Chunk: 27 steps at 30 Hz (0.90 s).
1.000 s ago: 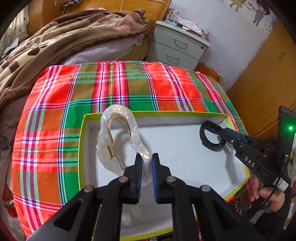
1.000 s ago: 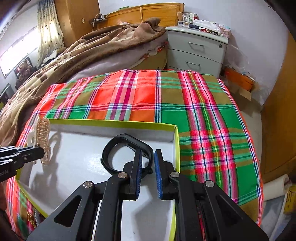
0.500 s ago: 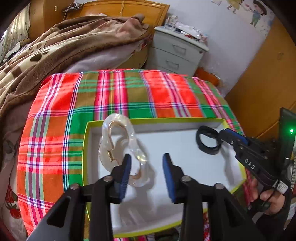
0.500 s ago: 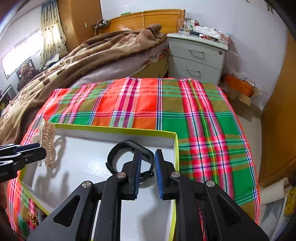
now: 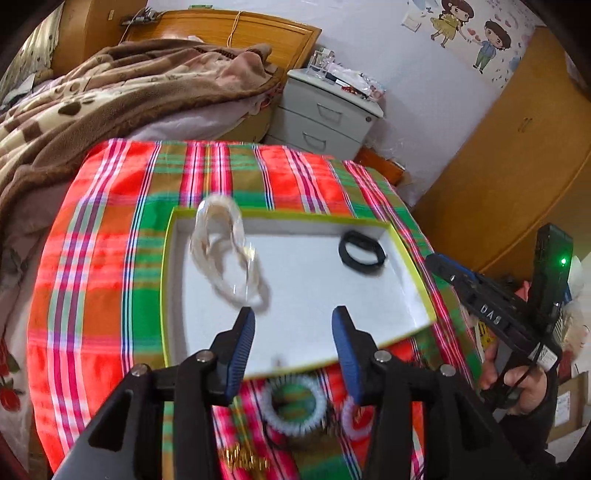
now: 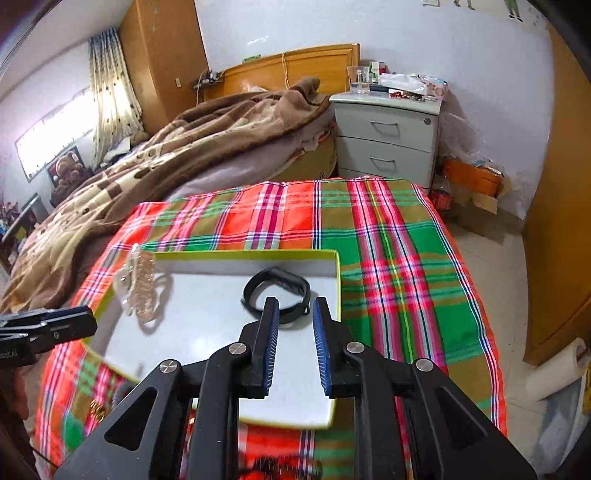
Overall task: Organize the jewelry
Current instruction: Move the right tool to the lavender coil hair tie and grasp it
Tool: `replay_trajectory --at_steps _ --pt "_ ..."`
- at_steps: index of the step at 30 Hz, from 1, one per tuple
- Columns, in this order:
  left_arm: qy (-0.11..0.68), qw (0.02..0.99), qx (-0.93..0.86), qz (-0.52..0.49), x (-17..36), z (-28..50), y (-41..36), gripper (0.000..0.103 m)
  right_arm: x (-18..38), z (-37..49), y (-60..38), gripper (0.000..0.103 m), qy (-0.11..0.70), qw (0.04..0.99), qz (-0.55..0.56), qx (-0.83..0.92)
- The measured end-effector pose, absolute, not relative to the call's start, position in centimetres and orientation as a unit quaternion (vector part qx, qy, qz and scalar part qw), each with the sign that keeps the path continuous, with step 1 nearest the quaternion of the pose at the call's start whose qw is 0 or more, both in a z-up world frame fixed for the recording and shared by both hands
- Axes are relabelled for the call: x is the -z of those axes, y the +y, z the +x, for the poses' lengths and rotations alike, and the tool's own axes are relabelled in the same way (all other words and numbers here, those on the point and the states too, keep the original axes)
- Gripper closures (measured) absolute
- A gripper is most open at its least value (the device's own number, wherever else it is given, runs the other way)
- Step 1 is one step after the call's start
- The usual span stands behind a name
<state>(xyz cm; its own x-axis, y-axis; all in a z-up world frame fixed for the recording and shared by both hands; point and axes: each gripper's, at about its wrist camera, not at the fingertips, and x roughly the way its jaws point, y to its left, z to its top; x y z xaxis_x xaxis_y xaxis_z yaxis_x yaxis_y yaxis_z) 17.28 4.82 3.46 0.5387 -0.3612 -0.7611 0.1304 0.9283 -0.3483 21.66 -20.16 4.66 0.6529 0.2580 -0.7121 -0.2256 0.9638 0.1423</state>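
With more pieces still on the plaid cloth (image 5: 110, 258) nearest me, I let my left gripper (image 5: 293, 338) and right gripper (image 6: 293, 345) keep opening, empty, pulling straight back from the clear hair claw (image 5: 225, 254) far-left and black band (image 6: 277, 291) far-right in the tray (image 5: 410, 273).

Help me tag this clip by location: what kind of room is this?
Most likely a home bedroom. A bed with a rumpled brown blanket and wooden headboard stands beside a grey two-drawer nightstand, and cartoon wall stickers decorate the wall.
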Motion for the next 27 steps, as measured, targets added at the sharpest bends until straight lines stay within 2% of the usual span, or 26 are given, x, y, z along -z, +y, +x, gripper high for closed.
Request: replay_trajectory --at_steps 4,9,27 --pt "0.466 0.863 0.145 -0.133 -2.7 15.0 5.3 0.055 -4.5 19.4 -20.6 0.072 0.394 0.907 0.032 -0.146" --pt "0.471 0.858 0.134 -0.155 -1.6 12.8 6.6 0.049 -3.5 17.0 -20.5 0.072 0.404 0.899 0.036 -0.167" --pt "0.485 0.837 0.148 -0.205 0.9 9.1 8.7 0.049 -0.5 13.6 -13.7 0.072 0.423 0.85 -0.044 -0.312"
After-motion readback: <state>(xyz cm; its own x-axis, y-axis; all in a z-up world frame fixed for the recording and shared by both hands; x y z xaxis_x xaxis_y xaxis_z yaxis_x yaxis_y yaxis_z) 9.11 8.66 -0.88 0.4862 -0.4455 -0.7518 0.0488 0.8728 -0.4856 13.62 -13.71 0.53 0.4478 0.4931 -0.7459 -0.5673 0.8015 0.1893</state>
